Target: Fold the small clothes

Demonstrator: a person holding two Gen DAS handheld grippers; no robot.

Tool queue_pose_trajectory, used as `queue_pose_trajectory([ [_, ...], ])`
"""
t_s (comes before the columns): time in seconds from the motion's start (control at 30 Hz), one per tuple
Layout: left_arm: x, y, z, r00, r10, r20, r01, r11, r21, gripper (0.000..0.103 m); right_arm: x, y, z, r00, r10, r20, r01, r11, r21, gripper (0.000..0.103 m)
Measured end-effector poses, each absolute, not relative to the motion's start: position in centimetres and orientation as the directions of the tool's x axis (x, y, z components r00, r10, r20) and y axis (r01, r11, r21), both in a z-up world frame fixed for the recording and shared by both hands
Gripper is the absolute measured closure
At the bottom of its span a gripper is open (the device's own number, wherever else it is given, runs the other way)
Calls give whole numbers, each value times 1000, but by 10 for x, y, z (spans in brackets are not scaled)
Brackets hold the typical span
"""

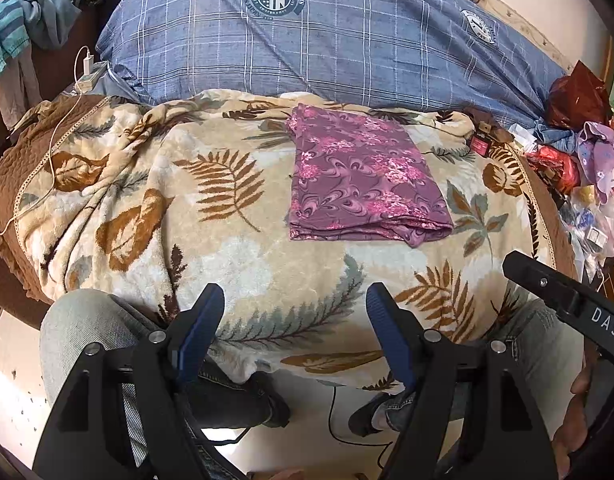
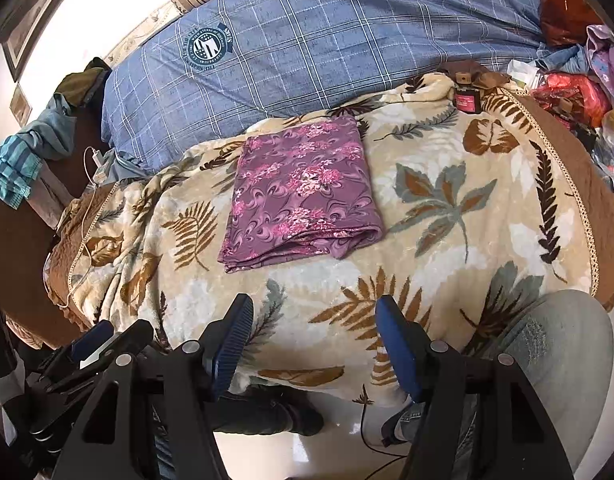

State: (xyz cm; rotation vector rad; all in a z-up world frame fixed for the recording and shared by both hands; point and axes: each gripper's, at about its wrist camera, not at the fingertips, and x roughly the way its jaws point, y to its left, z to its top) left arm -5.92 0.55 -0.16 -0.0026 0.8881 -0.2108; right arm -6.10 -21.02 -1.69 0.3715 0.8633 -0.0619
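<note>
A purple cloth with pink flowers [image 1: 363,176] lies folded into a flat rectangle on the leaf-patterned blanket [image 1: 211,208]; it also shows in the right wrist view [image 2: 303,192]. My left gripper [image 1: 295,300] is open and empty, held back from the cloth above the blanket's near edge. My right gripper [image 2: 313,312] is open and empty too, also short of the cloth. Part of the right gripper's body [image 1: 567,300] shows at the right of the left wrist view.
A blue checked quilt [image 1: 307,40] lies behind the blanket. A small dark red bottle [image 2: 466,100] stands near the blanket's far right. Bags and clothes [image 1: 587,148] pile at the right. A charger and white cable [image 1: 87,72] lie at left. The person's knees [image 1: 87,320] are below.
</note>
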Motion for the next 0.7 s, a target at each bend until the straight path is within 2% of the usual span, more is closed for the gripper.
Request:
queue_pose_trajectory([
  [0.7, -56, 5, -3, 603, -192, -774, 199, 976, -86, 30, -60, -211, -18, 652, 94, -752, 210, 931, 298, 38],
])
